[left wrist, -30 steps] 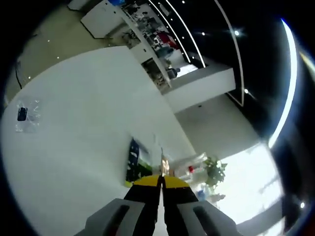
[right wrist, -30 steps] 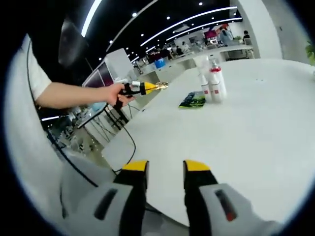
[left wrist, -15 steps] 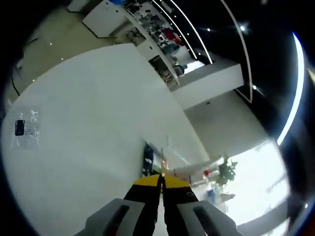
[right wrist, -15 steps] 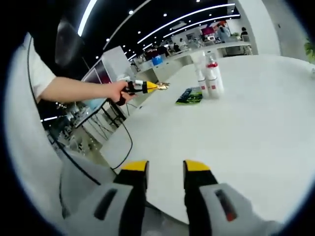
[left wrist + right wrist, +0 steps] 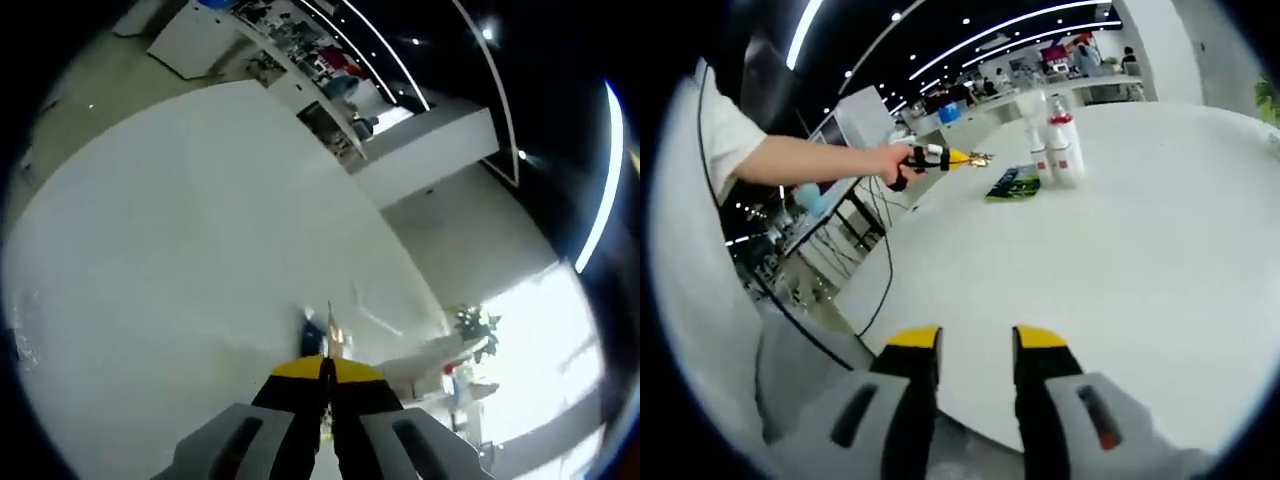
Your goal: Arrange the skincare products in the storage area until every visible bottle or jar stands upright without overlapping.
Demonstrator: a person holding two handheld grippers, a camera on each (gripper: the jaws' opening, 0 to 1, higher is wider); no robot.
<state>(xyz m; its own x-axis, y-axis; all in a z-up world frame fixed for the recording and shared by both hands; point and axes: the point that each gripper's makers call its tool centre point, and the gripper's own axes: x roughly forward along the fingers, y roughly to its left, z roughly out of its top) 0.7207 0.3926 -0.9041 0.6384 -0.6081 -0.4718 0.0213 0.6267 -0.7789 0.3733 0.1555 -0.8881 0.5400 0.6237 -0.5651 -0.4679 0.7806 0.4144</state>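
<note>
Two or three white bottles (image 5: 1058, 150) with red labels stand upright close together, far back on the white table (image 5: 1140, 250). A dark green packet (image 5: 1011, 183) lies flat just left of them. A person's hand holds my left gripper (image 5: 962, 157) above the table's left edge, shut on a small gold item (image 5: 981, 158). In the left gripper view the shut left gripper (image 5: 327, 362) has that gold item (image 5: 335, 335) sticking out ahead, with the packet (image 5: 311, 331) beyond and a red-capped bottle (image 5: 455, 385) at lower right. My right gripper (image 5: 977, 345) is open, low over the near table.
The table's left edge (image 5: 865, 300) drops to the floor, where a black cable (image 5: 883, 285) hangs. The person's bare arm (image 5: 810, 160) reaches in from the left. A potted plant (image 5: 478, 322) stands past the table. Shelves and counters line the background.
The left gripper with the gold item has moved a little toward the packet and bottles. Both views have shifted slightly; the right gripper stays open.
</note>
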